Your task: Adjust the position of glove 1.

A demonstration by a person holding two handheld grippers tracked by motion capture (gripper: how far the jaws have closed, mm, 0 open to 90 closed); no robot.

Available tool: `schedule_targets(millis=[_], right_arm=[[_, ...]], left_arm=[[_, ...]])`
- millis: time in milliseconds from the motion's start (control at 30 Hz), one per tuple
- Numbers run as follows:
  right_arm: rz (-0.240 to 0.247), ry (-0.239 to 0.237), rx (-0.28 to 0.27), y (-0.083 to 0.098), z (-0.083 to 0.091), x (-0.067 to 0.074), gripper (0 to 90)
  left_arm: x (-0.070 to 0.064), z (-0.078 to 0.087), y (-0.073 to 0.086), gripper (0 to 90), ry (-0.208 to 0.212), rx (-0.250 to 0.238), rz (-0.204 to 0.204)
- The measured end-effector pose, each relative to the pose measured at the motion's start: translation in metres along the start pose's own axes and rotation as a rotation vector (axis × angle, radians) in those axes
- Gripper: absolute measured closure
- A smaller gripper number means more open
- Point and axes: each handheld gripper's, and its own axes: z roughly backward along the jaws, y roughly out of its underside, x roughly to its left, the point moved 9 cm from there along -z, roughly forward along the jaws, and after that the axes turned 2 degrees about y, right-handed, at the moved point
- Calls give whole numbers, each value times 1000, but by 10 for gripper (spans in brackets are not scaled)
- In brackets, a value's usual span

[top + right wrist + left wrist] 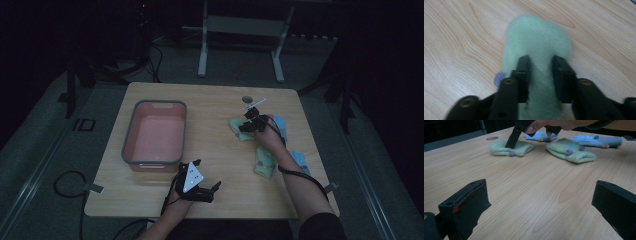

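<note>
- The step in hand looks like picking up a green sock, right of centre in the high view, on the wooden table.
- The right gripper is pressed down into it, jaws narrowed on a ridge of the fleece; I judge it a pinch taking hold, not yet a lift.
- The left gripper rests at the lower middle of the frame, jaws spread wide and holding nothing.
- Next, the move likely calls for a firm grip, then a lift and carry toward the pink bin at centre left.
- A second green sock and blue socks lie nearby.
- No brand, label or writing is readable.
</note>
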Motion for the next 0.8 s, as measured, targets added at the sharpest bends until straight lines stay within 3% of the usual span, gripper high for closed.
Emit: schedule_targets(millis=[67, 133, 333, 400, 533, 667, 800], right_arm=[[-16, 28, 7, -2, 3, 4, 783], [-40, 26, -1, -4, 8, 10, 824], [-86, 18, -53, -13, 37, 38, 835], [-118, -4, -75, -14, 46, 50, 835], [-123, 16, -112, -14, 64, 70, 835], [-151, 29, -141, -12, 79, 81, 835], [-216, 25, -175, -5, 94, 90, 834]], left_arm=[[0, 0, 0, 6, 0, 0, 1], [0, 0, 0, 6, -2, -1, 1], [0, 0, 0, 6, -7, -2, 0], [0, 0, 0, 5, -11, -2, -3], [0, 0, 0, 6, -18, 2, -9], [0, 0, 0, 6, -22, 8, -16], [0, 0, 0, 6, -24, 2, -12]])
